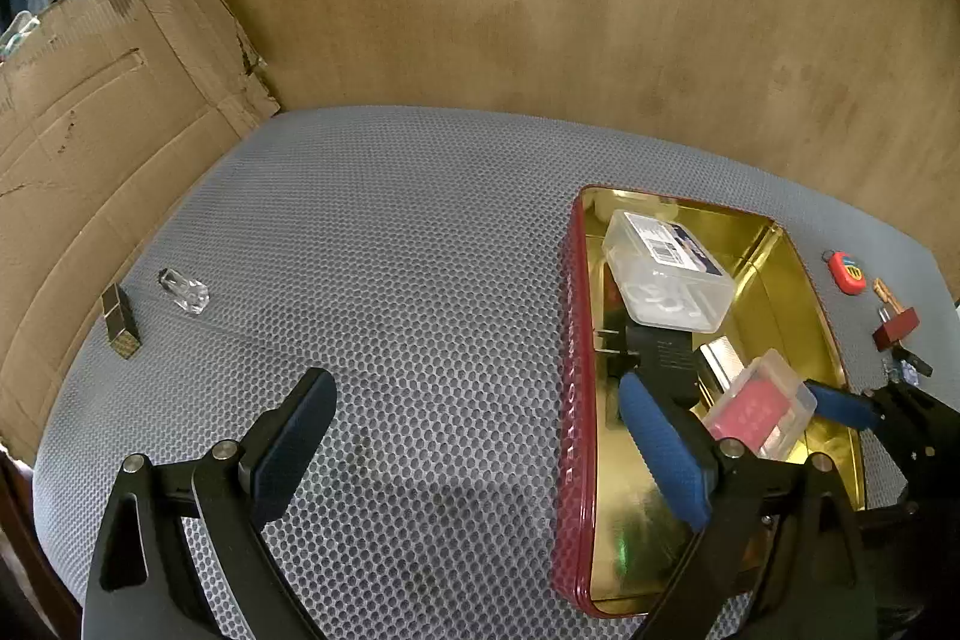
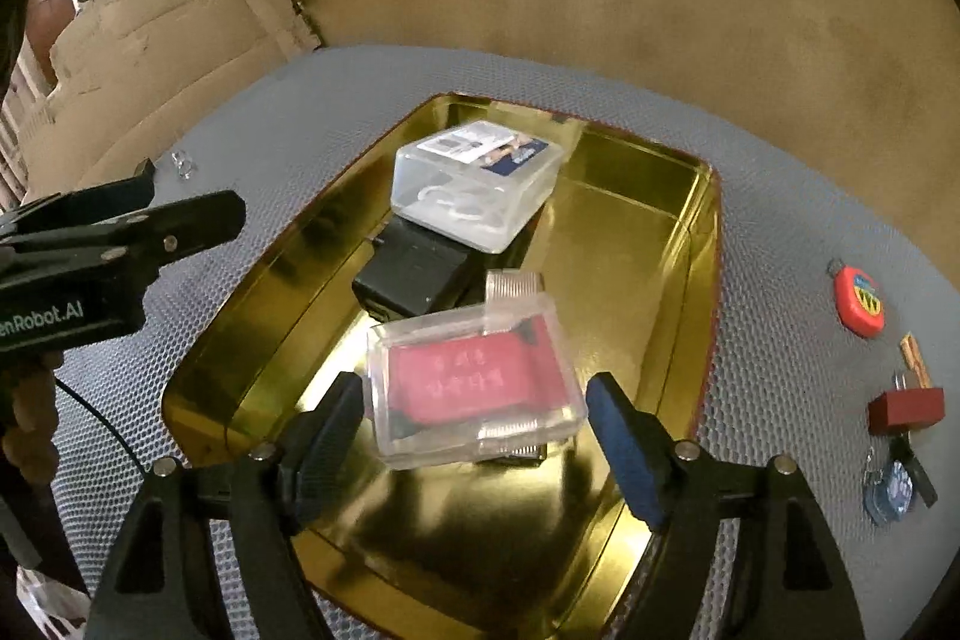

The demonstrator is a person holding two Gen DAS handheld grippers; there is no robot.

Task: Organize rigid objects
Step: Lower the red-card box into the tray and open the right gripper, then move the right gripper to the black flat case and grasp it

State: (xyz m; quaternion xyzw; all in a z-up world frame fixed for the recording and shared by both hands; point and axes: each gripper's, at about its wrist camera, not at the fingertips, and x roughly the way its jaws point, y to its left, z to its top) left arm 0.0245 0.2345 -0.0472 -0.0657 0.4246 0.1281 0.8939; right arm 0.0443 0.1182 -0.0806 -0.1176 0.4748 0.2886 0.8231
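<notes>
Right gripper [image 2: 474,445] spread wide around clear case [image 2: 474,388] with red insert, pads apart from it; case lies in gold tin [image 2: 654,274] atop black block [image 2: 414,274], near labeled box [image 2: 474,184]. Left gripper [image 1: 480,436] open, empty, over grey mat [image 1: 390,232], right finger above tin rim. Glass vial [image 1: 185,290] and dark tube [image 1: 120,322] far left; red disc [image 2: 859,301], red block [image 2: 906,409] right of tin.

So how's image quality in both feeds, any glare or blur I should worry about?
Left wrist view: sharp, strong fisheye bending, gold tin mirrors the light. Right wrist view: slightly soft, clear case with red insert blurred between the right gripper fingers, tin floor glaring.
</notes>
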